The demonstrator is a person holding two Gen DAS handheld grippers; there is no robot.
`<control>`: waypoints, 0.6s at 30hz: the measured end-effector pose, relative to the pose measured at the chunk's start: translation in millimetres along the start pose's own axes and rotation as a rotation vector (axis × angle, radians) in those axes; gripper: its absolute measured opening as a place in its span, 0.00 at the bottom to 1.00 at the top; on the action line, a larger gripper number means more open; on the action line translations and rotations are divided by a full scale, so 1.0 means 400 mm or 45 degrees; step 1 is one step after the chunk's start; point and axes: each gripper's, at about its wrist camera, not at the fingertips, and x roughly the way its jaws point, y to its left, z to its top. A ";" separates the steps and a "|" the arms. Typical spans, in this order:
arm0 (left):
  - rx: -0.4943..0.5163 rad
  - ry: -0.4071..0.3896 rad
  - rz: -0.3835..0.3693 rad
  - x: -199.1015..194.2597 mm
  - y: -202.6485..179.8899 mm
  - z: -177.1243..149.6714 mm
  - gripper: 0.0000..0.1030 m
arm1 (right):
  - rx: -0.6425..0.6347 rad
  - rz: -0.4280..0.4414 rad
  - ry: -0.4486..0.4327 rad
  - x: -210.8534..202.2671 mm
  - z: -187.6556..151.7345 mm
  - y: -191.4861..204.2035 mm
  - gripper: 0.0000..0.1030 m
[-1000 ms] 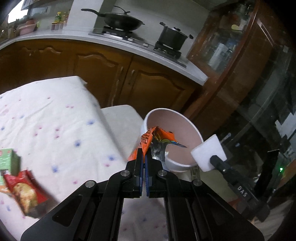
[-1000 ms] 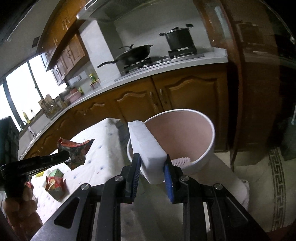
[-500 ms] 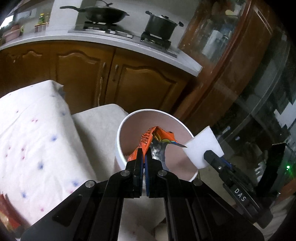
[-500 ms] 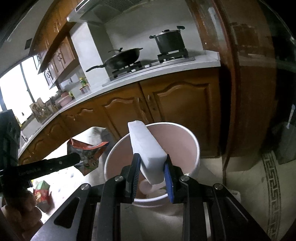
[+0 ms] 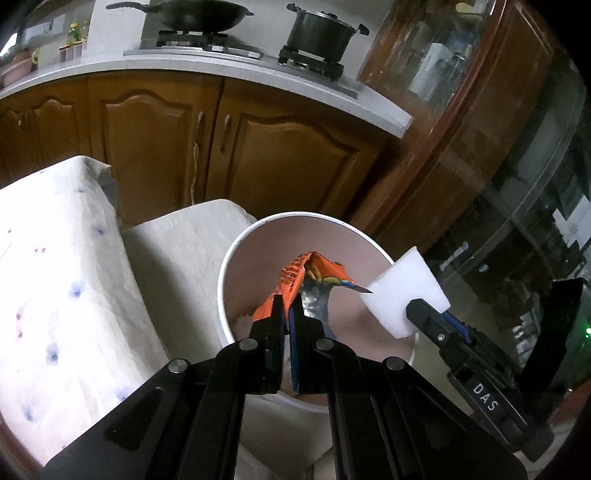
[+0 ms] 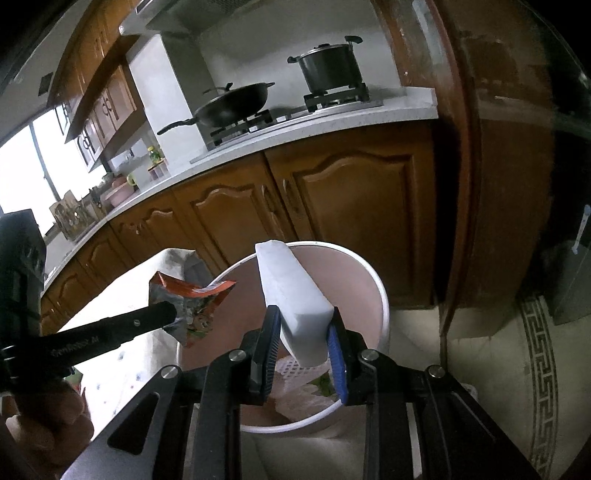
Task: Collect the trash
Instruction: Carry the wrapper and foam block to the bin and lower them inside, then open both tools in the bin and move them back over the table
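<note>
left tongs (image 5: 287, 314) clamped on orange wrapper (image 5: 306, 271) | right tongs (image 6: 301, 341) clamped on white foam block (image 6: 291, 295) | both over bin (image 5: 236, 254), seemingly

place: home kitchen | evidence: gas stove (image 5: 236, 48) with wok (image 5: 192, 16) and pot (image 6: 328, 70); wooden cabinets (image 6: 354, 218); countertop (image 5: 207, 70)

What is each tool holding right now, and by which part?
Left tool: crumpled orange snack wrapper, pinched at its lower edge. Right tool: white foam block, clamped across its lower end.
</note>
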 end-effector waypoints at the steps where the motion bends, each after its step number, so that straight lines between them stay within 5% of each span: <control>1: -0.002 0.004 -0.002 0.002 0.001 -0.001 0.01 | 0.000 0.003 0.009 0.003 -0.001 -0.001 0.28; 5: -0.002 0.007 -0.002 0.001 0.002 -0.007 0.08 | 0.005 0.008 0.030 0.010 0.000 -0.005 0.31; 8: -0.008 0.005 -0.002 -0.002 0.003 -0.009 0.21 | 0.035 0.015 0.017 0.004 0.001 -0.016 0.57; 18: -0.023 -0.008 0.010 -0.028 0.015 -0.024 0.37 | 0.093 0.028 -0.013 -0.017 -0.002 -0.037 0.66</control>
